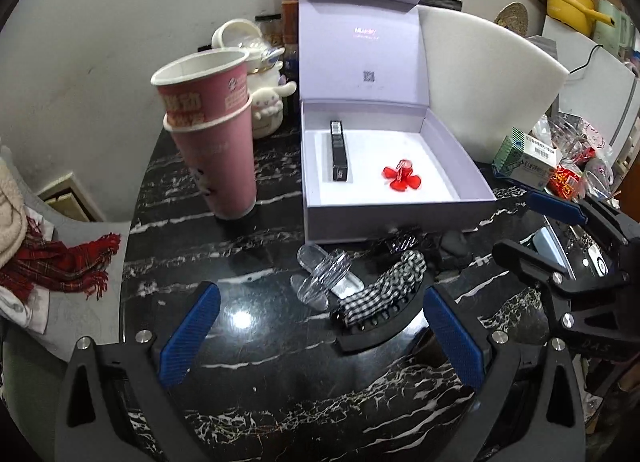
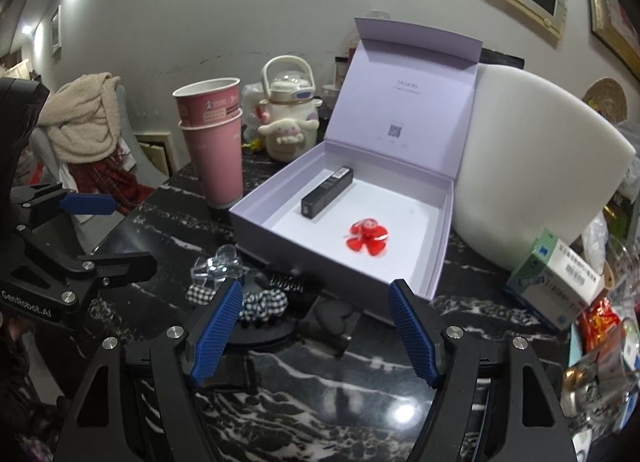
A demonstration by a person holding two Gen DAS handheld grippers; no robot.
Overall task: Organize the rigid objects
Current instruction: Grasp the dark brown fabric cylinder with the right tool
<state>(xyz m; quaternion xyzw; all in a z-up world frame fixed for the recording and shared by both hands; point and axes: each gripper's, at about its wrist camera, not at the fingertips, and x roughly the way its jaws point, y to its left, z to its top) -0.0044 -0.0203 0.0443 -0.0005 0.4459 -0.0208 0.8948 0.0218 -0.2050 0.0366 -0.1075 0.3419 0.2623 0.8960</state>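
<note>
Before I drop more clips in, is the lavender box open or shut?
Open. The lavender box has its lid standing upright at the back, baring a black tube and red clip inside.

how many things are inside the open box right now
2. A black tube lies along the left side of the lilac box, and a red flower clip sits near the middle. Nothing else shows inside.

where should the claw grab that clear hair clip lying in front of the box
Grip the clear hair clip across its ridged middle, coming straight down from above. It lies flat on the table, its flat ends too low to pinch, and the checkered clip crowds its right side.
</note>
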